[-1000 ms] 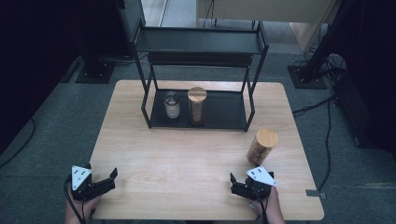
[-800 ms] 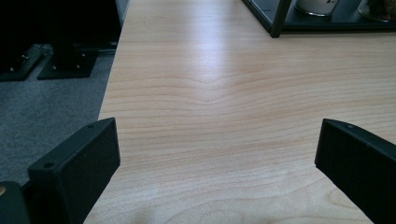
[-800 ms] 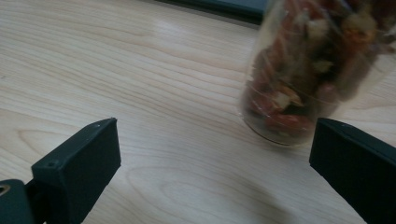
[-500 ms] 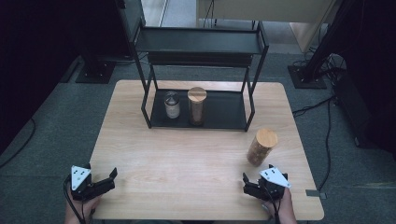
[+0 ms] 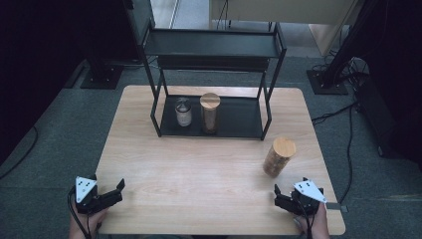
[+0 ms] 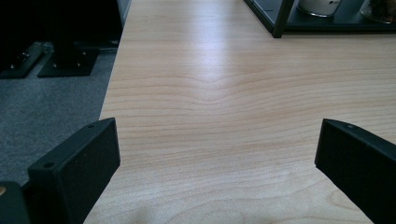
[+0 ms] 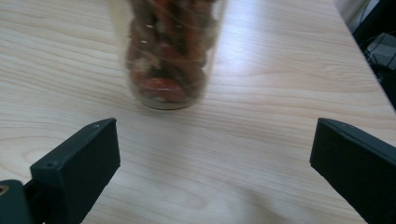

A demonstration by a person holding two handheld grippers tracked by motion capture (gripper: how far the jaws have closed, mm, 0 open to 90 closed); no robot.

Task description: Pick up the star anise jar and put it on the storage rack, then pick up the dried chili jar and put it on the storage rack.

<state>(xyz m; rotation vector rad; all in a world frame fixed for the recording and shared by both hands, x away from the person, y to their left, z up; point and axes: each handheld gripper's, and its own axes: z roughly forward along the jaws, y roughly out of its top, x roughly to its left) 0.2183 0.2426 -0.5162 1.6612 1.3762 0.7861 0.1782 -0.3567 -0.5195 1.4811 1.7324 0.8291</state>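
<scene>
Left gripper (image 5: 117, 188): rested at the tabletop's near left corner, held in the person's left hand, its jaws spread wide over bare wood with nothing between them.

Tabletop (image 5: 199, 169): pale wood, lit from above (a soft glare ran across the grain in the left gripper view).

Black rack (image 5: 214, 74): stood at the far edge of the tabletop, about the middle, with a dark tray at its base and a shelf above.

Small jar (image 5: 183, 111): stood upright on the left part of the rack's tray, metal-lidded, pale inside.

Tall jar (image 5: 209, 112): stood just beside the small jar on its right, wooden lid on, also on the tray.

Jar of snacks (image 5: 278, 157): stood upright on the tabletop toward the right edge, well apart from the rack and just beyond the right gripper, its wooden lid on (reddish-brown pieces showed through the glass in the right gripper view (image 7: 170, 51)).

Right gripper (image 5: 281, 196): sat at the near right corner of the tabletop in the person's right hand, jaws parted wide and pointed at the jar of snacks, touching nothing.
</scene>
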